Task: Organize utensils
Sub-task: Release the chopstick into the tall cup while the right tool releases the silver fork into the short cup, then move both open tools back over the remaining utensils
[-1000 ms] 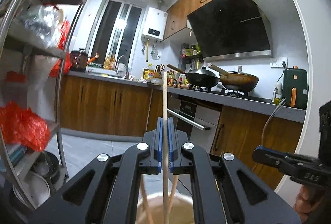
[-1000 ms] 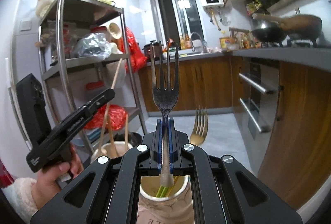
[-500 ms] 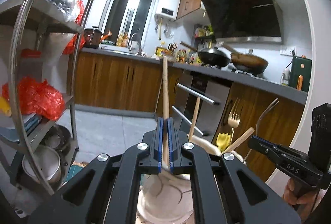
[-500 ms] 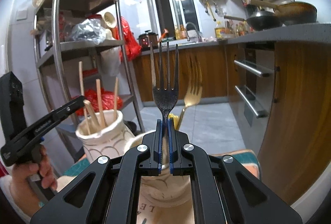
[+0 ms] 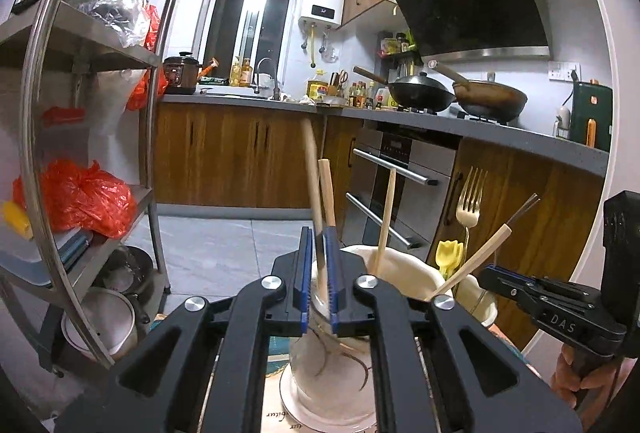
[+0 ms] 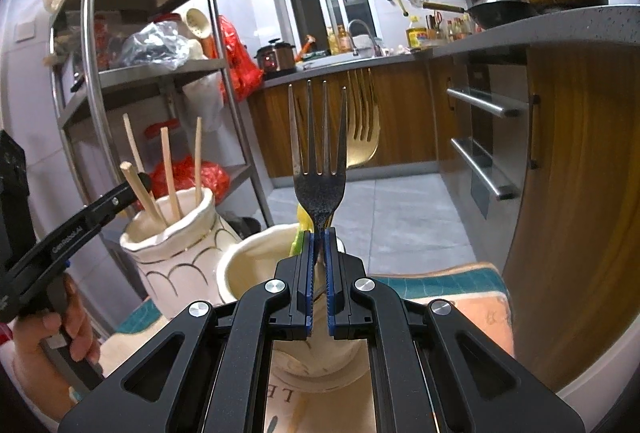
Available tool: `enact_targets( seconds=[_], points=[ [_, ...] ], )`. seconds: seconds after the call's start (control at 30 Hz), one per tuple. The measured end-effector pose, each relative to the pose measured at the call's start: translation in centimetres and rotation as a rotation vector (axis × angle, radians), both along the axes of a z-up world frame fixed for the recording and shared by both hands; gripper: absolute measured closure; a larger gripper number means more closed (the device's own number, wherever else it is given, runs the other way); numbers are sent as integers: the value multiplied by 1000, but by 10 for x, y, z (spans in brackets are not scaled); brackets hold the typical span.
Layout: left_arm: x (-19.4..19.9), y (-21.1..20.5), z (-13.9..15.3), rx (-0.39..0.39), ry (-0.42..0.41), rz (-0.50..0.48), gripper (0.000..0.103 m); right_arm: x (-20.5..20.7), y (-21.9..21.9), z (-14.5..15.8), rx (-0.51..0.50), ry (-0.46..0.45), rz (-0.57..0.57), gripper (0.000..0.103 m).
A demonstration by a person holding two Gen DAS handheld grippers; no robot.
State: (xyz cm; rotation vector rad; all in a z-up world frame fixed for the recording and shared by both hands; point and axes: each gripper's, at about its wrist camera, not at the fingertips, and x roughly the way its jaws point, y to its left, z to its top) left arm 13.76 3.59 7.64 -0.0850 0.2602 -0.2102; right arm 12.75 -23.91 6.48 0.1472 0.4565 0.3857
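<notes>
utensils, two in hand, each over its own ceramic holder. left gripper [image 5: 318, 277]: blue pads slightly parted with a wooden chopstick [image 5: 313, 177] standing between them; the stick is blurred and leans a little off the pad line, so whether it is pinched or loose between the pads cannot be told. long axis near upright, lower end inside the scalloped white vase [image 5: 332, 373] directly below the jaws; three more chopsticks lean in that vase, one of them just beside the blurred stick. next item rightward, in the right wrist view: the same vase [image 6: 180, 257] stands left of and just beside a plain cream crock [image 6: 256, 265]. right gripper [image 6: 319, 273]: pads pressed close on the neck of a dark speckled fork [image 6: 319, 169], tines up, handle pointing straight down into the crock's mouth; a gold fork [image 6: 362, 129] and something yellow-green already stand in that crock, behind the held fork. both holders sit on a patterned mat [image 6: 460, 289]. governing relation: each utensil's long axis lines up vertically with the opening beneath its own tongs, chopstick to the left vessel, fork to the right, neither hand needing to cross. judgement: the chopstick looks close to dropped in; the fork likely wants only a short lowering and a release, keeping clear of the gold fork's tines.
</notes>
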Motion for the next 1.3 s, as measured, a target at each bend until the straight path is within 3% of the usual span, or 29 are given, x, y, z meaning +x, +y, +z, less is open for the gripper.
enact_targets(
  seconds=[0.3, 0.4, 0.67, 0.83, 0.9, 0.97, 1.03, 1.1, 1.13, 1.3],
  points=[
    [-2, 0, -1, -6, -4, -10, 78, 2, 1, -2, -7, 3, -11, 96],
    [-4, 0, 1, -4, -11, -8, 73, 2, 1, -2, -5, 6, -12, 86],
    [-12, 1, 6, -6, -30, -5, 65, 3, -1, -2, 5, 11, -16, 83],
    [-20, 3, 9, 0, -44, 1, 54, -4, -3, 7, 10, 9, -16, 65],
    [-24, 4, 9, -4, -46, 8, 44, -11, -5, 14, 12, 0, -19, 46],
    [-30, 6, 9, -12, -45, 7, 38, -18, -9, 22, 20, -14, -24, 31],
    [-36, 8, 9, -21, -43, 14, 25, -27, -15, 29, 35, -31, -35, 17],
    [-43, 9, 8, -28, -45, 16, 10, -36, -20, 33, 48, -41, -40, 10],
    [-47, 10, 7, -28, -44, 18, 7, -39, -22, 33, 49, -43, -41, 9],
    [-65, 5, -2, -6, -10, 15, 6, -60, -31, 31, 1, -49, -105, 6]
  ],
)
